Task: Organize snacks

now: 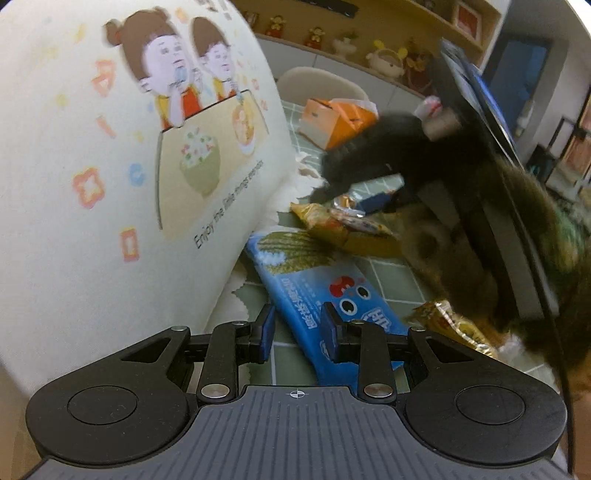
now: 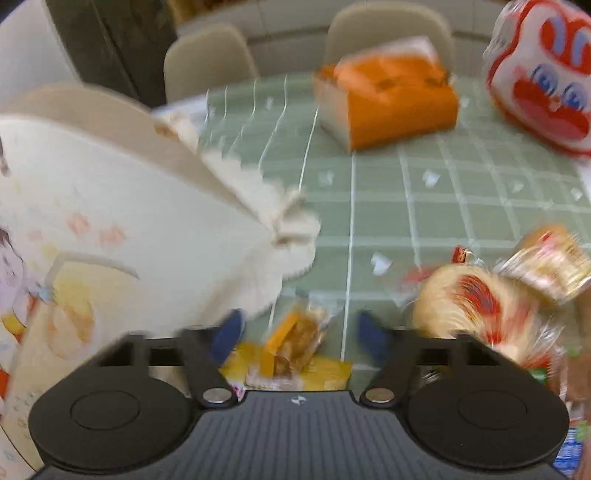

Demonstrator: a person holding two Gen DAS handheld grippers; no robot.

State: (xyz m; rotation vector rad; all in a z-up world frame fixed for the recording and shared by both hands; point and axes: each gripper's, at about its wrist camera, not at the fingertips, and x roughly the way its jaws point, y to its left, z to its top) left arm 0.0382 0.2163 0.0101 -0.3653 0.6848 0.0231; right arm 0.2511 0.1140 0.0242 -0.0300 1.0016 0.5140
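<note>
A home dining area is shown. A table covered with a green checked tablecloth (image 2: 373,206) is seen ahead of the right claw, and two beige chairs (image 2: 207,59) are drawn up at its far side. Beyond the left claw, at the top of its view, a wooden wall shelf (image 1: 369,40) is lined with small figurines and a plush toy (image 1: 386,61), with a framed picture (image 1: 467,16) placed higher up. An orange tissue box (image 2: 391,96) is set on the cloth ahead of the right claw. A cartoon-printed fabric bag (image 1: 110,155) is stood up and to the left of the left claw. Domestic use, not commercial, is indicated by these furnishings.
</note>
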